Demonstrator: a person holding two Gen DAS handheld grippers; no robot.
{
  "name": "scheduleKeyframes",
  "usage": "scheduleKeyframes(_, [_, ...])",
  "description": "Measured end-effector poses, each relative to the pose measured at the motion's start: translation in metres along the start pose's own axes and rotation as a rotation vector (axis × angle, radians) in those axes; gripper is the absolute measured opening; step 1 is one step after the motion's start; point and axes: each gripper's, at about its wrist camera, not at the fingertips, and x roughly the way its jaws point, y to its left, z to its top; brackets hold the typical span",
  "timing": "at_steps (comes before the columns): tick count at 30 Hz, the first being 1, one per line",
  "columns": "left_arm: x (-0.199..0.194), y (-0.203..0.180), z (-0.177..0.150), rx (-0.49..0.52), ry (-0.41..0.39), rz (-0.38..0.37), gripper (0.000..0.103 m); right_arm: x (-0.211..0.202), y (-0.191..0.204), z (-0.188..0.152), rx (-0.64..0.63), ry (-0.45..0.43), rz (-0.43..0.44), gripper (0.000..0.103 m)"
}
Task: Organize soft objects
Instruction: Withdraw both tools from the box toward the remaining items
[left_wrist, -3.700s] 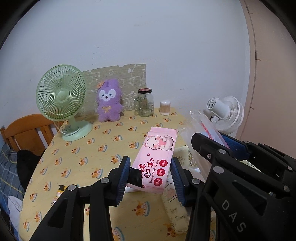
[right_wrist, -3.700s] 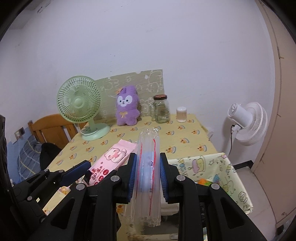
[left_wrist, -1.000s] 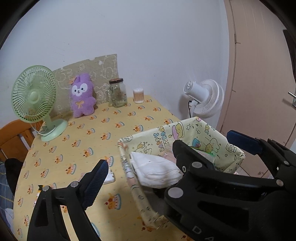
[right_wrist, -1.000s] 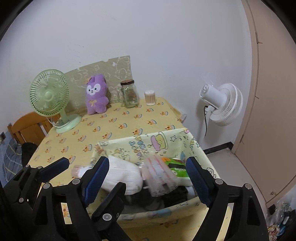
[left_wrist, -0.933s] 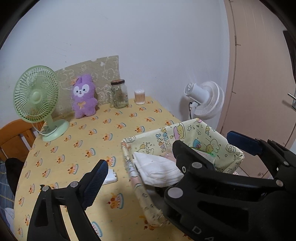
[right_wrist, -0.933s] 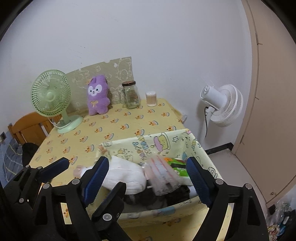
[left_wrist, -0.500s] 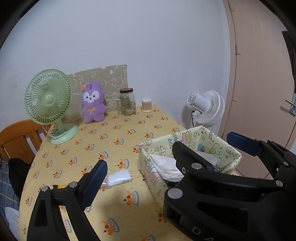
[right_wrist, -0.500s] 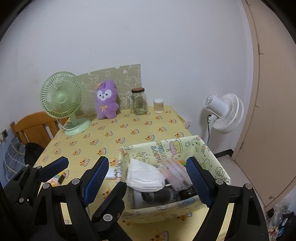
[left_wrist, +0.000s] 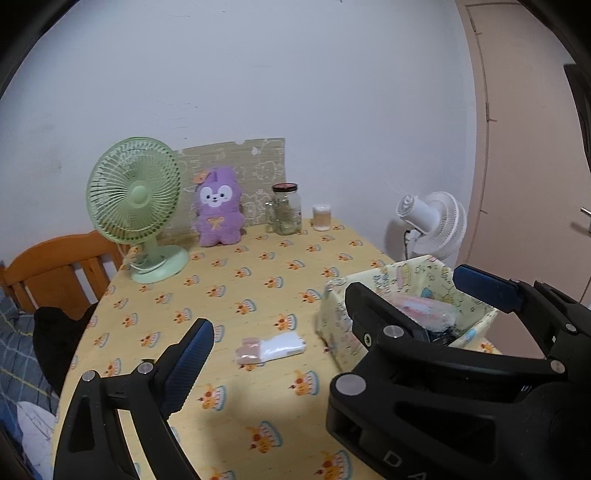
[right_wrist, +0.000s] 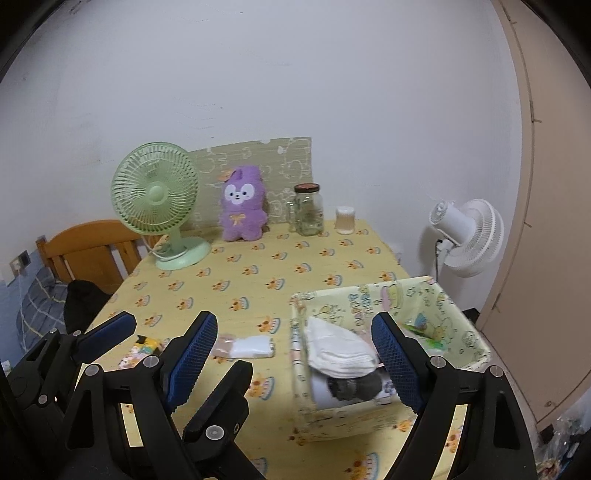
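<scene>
Right wrist view: right gripper (right_wrist: 295, 354) wide open, empty, above fabric bin (right_wrist: 373, 295) at table's (right_wrist: 258, 273) right edge, left gripper (left_wrist: 332, 306) wide open, empty, small white pack (right_wrist: 245, 347) left of bin

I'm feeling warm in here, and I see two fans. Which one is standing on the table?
The green fan, left of the purple plush. The white fan stands beyond the table's right edge.

bin (right_wrist: 373, 417) right on table (right_wrist: 236, 284) | packet (right_wrist: 245, 347) left of bin | plush (right_wrist: 242, 204) behind, possibly against wall
</scene>
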Motion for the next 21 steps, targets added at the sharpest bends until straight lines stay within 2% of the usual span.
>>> scheduleKeyframes(12, [-0.005, 0.037, -0.017, -0.032, 0.005, 0.071, 0.097, 0.012, 0.039, -0.011, -0.004, 0.016, 0.053, 0.088])
scheduleKeyframes(21, [0.006, 0.057, -0.030, -0.066, 0.040, 0.100, 0.097, 0.030, 0.060, -0.019, -0.028, 0.056, 0.080, 0.088])
